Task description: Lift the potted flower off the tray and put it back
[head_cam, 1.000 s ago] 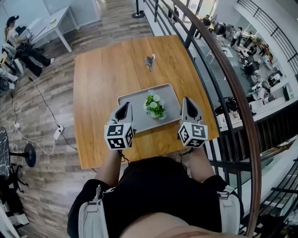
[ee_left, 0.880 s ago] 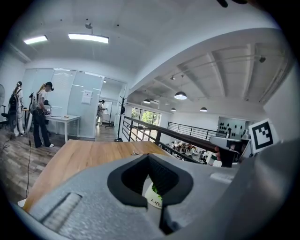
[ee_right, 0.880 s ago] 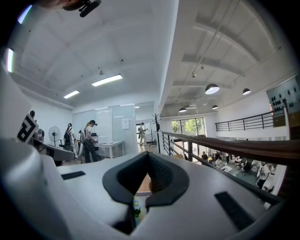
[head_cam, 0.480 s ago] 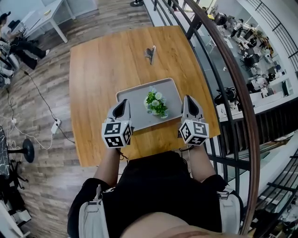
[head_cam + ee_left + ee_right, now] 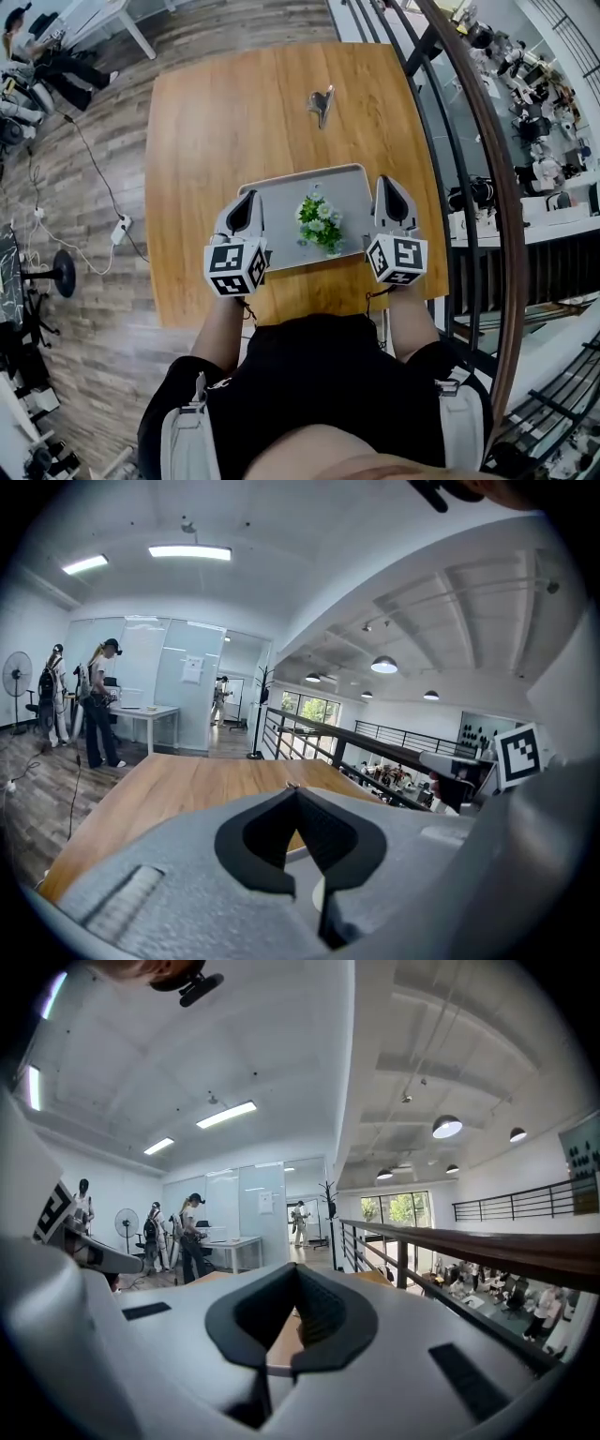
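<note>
The potted flower point(image 5: 320, 223), green leaves with small white blooms, stands upright on the grey tray point(image 5: 279, 220) near its right half. My left gripper point(image 5: 247, 195) lies over the tray's left edge, left of the flower and apart from it. My right gripper point(image 5: 388, 181) sits at the tray's right edge, also clear of the plant. In the left gripper view the jaw tips point(image 5: 294, 787) meet with nothing between them. The right gripper view shows the same, tips point(image 5: 296, 1266) together and empty. Neither gripper view shows the flower.
The tray rests near the front of a wooden table point(image 5: 225, 122). A small metal object point(image 5: 321, 101) lies farther back. A dark railing point(image 5: 469, 141) runs close along the table's right side. People work at a white desk point(image 5: 42, 47) far left.
Both grippers have moved forward from the tray's near corners to flank it at its left and right edges. The flower stays on the tray. Both jaws remain shut.
</note>
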`<state>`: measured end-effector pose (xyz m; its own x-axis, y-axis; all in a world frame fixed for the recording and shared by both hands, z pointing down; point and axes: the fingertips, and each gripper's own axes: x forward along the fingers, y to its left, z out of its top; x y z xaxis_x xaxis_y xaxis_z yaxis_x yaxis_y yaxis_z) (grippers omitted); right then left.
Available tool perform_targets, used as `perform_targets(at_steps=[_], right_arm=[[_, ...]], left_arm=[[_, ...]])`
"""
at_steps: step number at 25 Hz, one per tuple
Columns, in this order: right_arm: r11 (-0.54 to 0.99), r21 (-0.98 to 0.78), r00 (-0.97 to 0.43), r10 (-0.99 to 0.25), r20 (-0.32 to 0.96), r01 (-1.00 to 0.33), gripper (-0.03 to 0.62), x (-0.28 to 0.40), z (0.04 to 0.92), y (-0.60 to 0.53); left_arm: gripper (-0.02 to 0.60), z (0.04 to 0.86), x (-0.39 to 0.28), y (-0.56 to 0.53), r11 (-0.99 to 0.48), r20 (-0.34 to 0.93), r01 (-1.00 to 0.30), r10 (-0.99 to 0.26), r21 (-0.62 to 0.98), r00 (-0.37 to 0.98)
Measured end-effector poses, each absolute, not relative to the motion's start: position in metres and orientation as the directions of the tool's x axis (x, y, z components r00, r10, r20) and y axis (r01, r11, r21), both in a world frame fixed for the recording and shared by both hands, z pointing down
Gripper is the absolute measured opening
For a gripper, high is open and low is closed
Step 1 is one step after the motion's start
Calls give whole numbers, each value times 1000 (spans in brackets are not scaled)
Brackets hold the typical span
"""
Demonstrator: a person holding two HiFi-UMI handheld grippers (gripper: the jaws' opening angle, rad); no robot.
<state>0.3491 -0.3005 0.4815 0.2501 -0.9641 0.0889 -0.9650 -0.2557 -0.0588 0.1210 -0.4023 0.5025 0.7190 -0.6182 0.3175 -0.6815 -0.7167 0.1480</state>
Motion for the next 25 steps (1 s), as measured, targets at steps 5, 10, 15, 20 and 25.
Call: perform_targets(at_steps=[5, 10, 15, 20, 25], right_arm=[[-253, -79, 247, -966, 80, -964, -5, 351, 481, -311], [-248, -82, 243, -967, 71, -965, -5, 347, 479, -310], [-251, -80, 247, -967, 62, -965, -5, 344, 474, -308], [-252, -90, 247, -967, 61, -963, -5, 339, 471, -305], [-251, -90, 246, -967, 65, -964, -5, 337, 471, -303]], left_arm=[[12, 494, 132, -404, -731, 297, -669, -614, 136, 731], [12, 495, 134, -402, -737, 293, -662, -609, 134, 737], [12, 489, 133, -400, -748, 284, -651, -601, 131, 747], [12, 490, 132, -397, -755, 291, -642, -589, 132, 754], [12, 490, 137, -394, -764, 292, -630, -576, 139, 763]])
